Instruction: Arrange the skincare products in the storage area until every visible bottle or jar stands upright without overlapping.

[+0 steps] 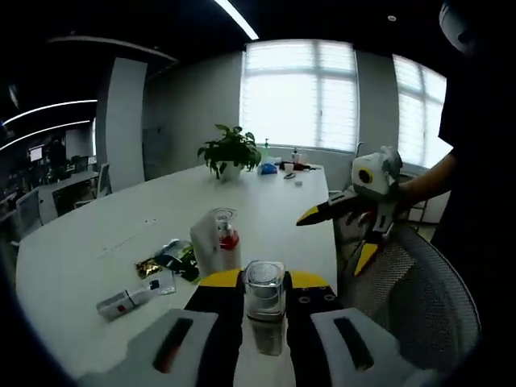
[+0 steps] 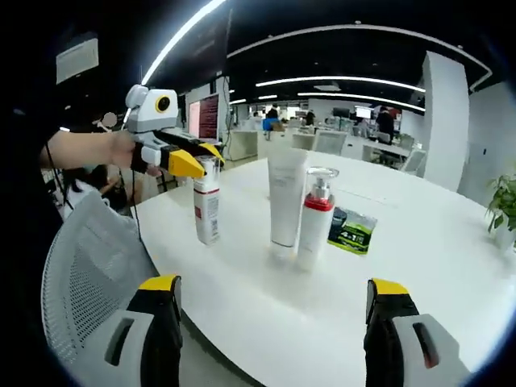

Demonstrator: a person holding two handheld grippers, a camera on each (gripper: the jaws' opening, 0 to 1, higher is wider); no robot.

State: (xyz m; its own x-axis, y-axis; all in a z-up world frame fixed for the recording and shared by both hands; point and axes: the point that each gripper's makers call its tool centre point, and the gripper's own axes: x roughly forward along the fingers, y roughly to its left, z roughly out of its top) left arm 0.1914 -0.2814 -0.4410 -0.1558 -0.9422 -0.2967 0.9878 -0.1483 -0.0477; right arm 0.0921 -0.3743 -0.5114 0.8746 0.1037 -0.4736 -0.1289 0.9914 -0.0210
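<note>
My left gripper [image 1: 265, 284] is shut on a small bottle [image 1: 265, 300] with a clear cap, gripped near its top. In the right gripper view this bottle [image 2: 207, 208] is white with a red label. It stands upright near the table edge under the left gripper [image 2: 201, 160]. Just beyond it stand a tall white tube [image 2: 286, 193] and a pump bottle with a red collar [image 2: 314, 216], both upright and close together. Another small bottle [image 1: 133, 298] lies on its side at the left. My right gripper [image 2: 274, 302] is wide open and holds nothing, off the table edge [image 1: 337, 237].
Green and gold sachets [image 1: 173, 258] lie flat behind the tube. The white table [image 1: 97, 242] stretches far back to a potted plant [image 1: 230, 153] and small clutter. A grey mesh chair [image 1: 411, 282] stands at the table's near edge, beside a person's arm.
</note>
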